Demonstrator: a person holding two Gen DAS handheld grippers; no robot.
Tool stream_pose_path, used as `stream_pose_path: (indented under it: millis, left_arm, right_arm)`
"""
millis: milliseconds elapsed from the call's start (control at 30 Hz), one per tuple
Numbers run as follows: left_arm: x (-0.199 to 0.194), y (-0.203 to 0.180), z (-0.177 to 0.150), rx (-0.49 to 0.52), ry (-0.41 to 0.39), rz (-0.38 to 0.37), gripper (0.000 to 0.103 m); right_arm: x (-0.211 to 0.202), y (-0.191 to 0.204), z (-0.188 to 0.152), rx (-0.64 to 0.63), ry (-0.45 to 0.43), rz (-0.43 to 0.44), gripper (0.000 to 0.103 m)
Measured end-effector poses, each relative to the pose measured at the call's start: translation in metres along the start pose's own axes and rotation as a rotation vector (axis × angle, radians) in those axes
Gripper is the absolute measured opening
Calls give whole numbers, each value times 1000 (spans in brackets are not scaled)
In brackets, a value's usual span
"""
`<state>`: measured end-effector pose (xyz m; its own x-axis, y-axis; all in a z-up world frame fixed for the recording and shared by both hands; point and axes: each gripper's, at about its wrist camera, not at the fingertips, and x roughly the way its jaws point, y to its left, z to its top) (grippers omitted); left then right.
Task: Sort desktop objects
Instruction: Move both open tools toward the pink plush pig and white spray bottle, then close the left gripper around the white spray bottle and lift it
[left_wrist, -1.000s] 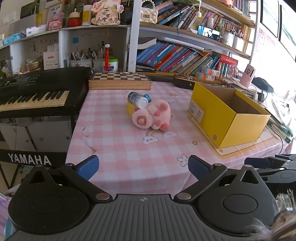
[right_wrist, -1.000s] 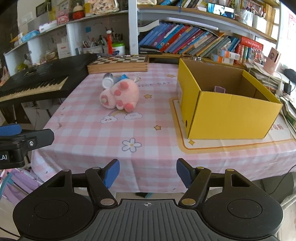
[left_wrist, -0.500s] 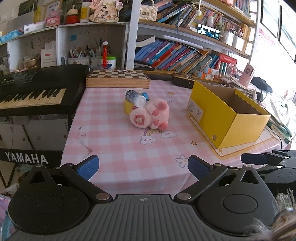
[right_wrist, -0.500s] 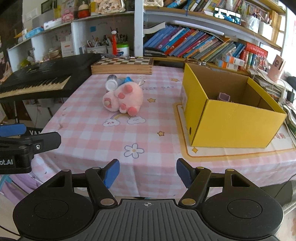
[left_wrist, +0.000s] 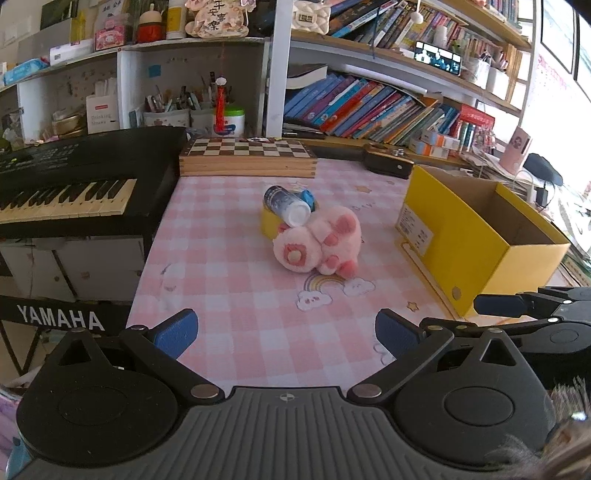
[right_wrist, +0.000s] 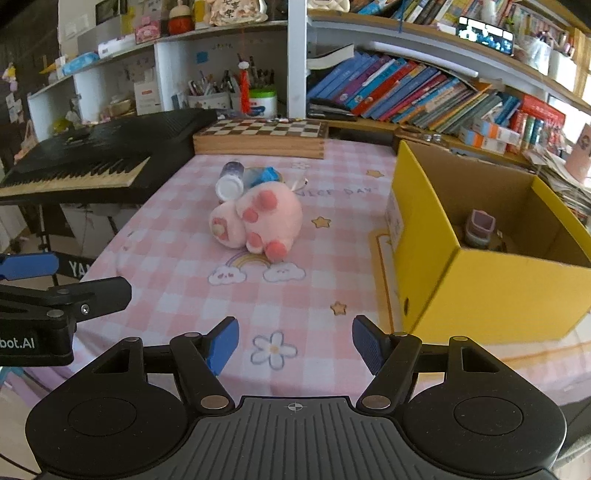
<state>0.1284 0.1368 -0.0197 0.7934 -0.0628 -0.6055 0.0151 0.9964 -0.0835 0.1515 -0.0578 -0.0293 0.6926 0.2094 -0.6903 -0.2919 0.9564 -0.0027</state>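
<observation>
A pink plush pig (left_wrist: 319, 243) (right_wrist: 258, 221) lies mid-table on the pink checked cloth. A dark bottle with a white cap (left_wrist: 286, 205) (right_wrist: 231, 181) leans on it, over a small yellow box (left_wrist: 267, 223); a blue item (left_wrist: 307, 195) (right_wrist: 267, 173) sits behind. An open yellow box (left_wrist: 476, 229) (right_wrist: 480, 258) stands at the right and holds a small purple item (right_wrist: 479, 227). My left gripper (left_wrist: 286, 330) and right gripper (right_wrist: 295, 343) are open and empty over the table's near edge, well short of the pig.
A wooden chessboard box (left_wrist: 247, 157) (right_wrist: 262, 138) lies at the table's back edge. A black Yamaha keyboard (left_wrist: 74, 184) (right_wrist: 92, 158) stands left of the table. Bookshelves (left_wrist: 388, 107) fill the back wall. A black case (left_wrist: 388, 162) lies behind the yellow box.
Both grippers have moved forward toward the table and the pig pile, which looks nearer. Both stay open. Nothing on the table has moved.
</observation>
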Motion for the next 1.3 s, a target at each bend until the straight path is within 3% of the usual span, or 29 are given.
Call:
stream_pose_path:
  millis: [600,867,1067,1300]
  left_arm:
    - [58,11,54,-65,3,36,103]
    - [106,22,94,-114,44,-12,102]
    - [148,27,120,-174,84,-56,99]
    - [188,29,130,-230,161,-80,82]
  right_arm:
    - [61,-11,50,-39,29,78,70]
    - [90,-8,65,-86,24,86,86]
    - [109,-8,75,-100,32,108,88]
    - [125,-6,84,-105,43,141,89]
